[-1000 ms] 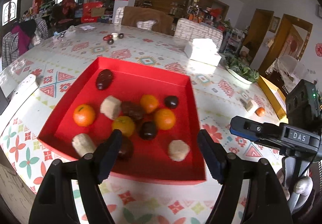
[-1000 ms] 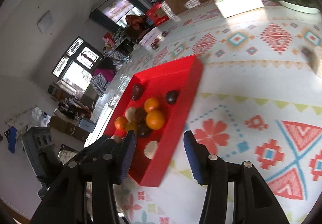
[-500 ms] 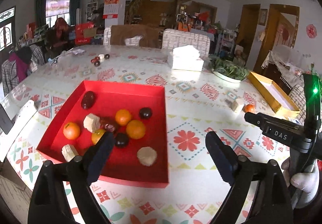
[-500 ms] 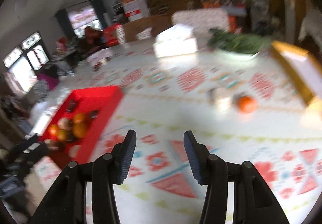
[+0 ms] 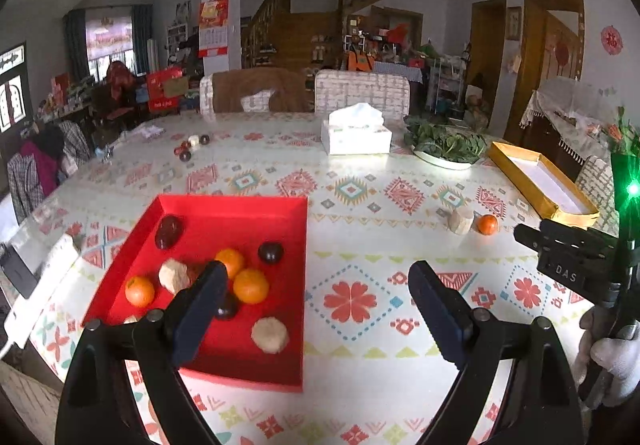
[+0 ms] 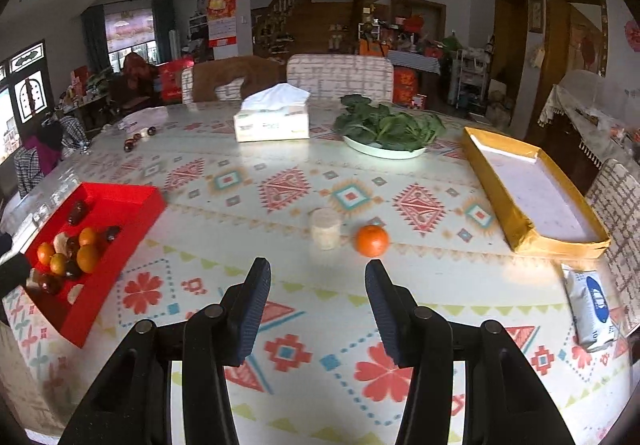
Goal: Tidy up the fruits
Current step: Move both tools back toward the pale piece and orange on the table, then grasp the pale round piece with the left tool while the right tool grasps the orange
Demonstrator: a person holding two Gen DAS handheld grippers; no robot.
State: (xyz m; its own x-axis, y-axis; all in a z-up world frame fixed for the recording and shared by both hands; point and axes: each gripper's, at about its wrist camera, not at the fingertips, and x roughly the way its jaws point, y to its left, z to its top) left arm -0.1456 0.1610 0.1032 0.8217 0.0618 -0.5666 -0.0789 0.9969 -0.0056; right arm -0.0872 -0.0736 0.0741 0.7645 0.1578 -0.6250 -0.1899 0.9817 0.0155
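Left claw [image 5: 314, 303], jaws wide apart and empty, hangs over the patterned desk [image 5: 360, 373]. Its left finger overlaps the red tray [image 5: 224, 205], which holds the mixed fruit: several oranges [image 5: 251, 285], dark plums [image 5: 271, 252] and pale peeled pieces [image 5: 270, 333]. The tray's walls keep the round fruit from rolling, which is probably why the pile sits there.

Right claw [image 6: 316, 307], jaws partly apart with nothing between them, points across the desk at two loose items just ahead of its tips: a stray orange [image 6: 372, 240], slightly right of the gap, and a pale cylinder piece [image 6: 327, 233] just beside it, ahead of the gap. Both rest on bare desk, well apart from the red tray far to this claw's left.

A yellow tray [image 6: 516, 233] lies ahead and to the right of the right claw, empty. It is likely the second sorting bin. Judged from this layout, the right claw is lined up to collect a loose item, while the left waits clear of the fruit.
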